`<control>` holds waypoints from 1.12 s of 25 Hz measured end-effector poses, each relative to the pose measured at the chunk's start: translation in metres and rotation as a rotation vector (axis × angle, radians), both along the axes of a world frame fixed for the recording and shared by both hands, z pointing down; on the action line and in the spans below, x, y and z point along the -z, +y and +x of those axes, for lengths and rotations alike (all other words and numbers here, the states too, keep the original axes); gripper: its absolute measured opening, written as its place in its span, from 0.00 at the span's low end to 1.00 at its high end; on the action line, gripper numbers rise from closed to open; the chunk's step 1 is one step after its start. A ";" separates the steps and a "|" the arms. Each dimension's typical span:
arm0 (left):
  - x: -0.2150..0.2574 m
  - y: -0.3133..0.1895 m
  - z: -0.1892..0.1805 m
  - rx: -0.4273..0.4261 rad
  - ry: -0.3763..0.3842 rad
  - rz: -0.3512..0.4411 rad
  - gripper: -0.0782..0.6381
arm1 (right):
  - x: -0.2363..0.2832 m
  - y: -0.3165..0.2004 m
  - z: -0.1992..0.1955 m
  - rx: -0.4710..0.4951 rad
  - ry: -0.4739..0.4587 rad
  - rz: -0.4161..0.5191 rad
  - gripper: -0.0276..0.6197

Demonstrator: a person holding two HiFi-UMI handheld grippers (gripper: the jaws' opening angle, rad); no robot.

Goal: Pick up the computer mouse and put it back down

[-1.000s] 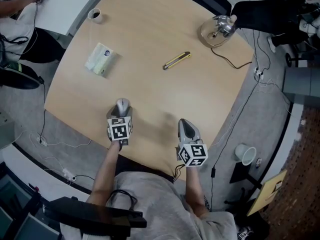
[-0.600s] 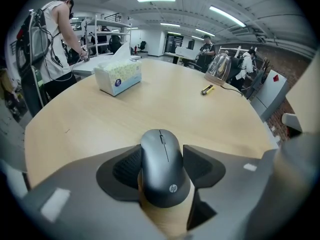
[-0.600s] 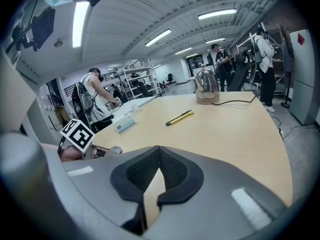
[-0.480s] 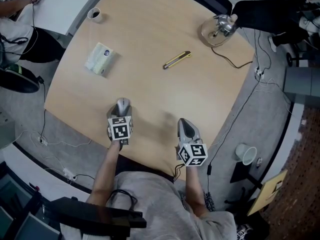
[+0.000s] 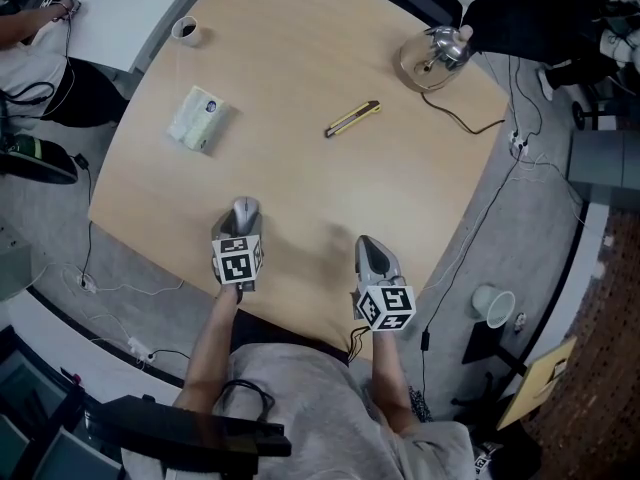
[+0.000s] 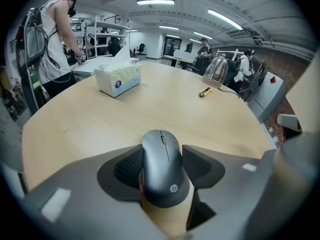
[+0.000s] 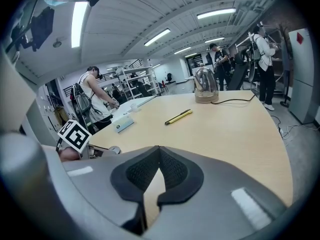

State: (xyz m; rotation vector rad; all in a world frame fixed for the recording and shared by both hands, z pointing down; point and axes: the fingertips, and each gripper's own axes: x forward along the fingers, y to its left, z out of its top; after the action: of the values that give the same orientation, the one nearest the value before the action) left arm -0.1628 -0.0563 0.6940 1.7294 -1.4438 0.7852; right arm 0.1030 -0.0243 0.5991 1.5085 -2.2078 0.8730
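A dark grey computer mouse [image 5: 245, 209] [image 6: 162, 169] lies on the light wooden table [image 5: 300, 78] near its front edge. My left gripper [image 5: 244, 220] [image 6: 161, 155] points steeply down over it. Its jaws are closing with the mouse between them, and both black pads [image 6: 127, 166] lie against the mouse's sides. The mouse still rests on the table. My right gripper [image 5: 368, 251] [image 7: 159, 153] hovers to the right over the table's front edge, shut, its pads meeting at the tips with nothing between them.
A tissue box [image 5: 198, 118] [image 6: 118, 78] lies at the table's left, and a yellow utility knife [image 5: 353, 120] [image 7: 179, 116] in the middle. At the far right corner stands a kettle [image 5: 438, 53] [image 7: 205, 85] with its cord. A cup [image 5: 187, 30] sits at the far left. People stand beyond the table.
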 end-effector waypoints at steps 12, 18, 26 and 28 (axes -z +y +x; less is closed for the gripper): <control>-0.003 -0.003 0.000 -0.021 -0.086 -0.009 0.51 | -0.001 0.000 -0.002 0.005 0.000 -0.003 0.05; -0.003 -0.005 0.000 -0.030 -0.103 -0.052 0.53 | -0.001 -0.001 0.002 -0.001 -0.001 -0.008 0.05; -0.007 -0.006 0.002 -0.040 -0.116 -0.062 0.55 | 0.000 0.000 0.005 -0.011 -0.002 -0.016 0.05; -0.005 -0.006 0.001 -0.045 -0.121 -0.060 0.55 | -0.001 0.000 0.005 -0.011 -0.003 -0.018 0.05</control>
State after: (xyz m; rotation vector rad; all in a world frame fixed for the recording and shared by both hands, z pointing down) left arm -0.1614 -0.0619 0.6988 1.6986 -1.4498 0.9628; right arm 0.1083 -0.0243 0.6001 1.5134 -2.1901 0.8959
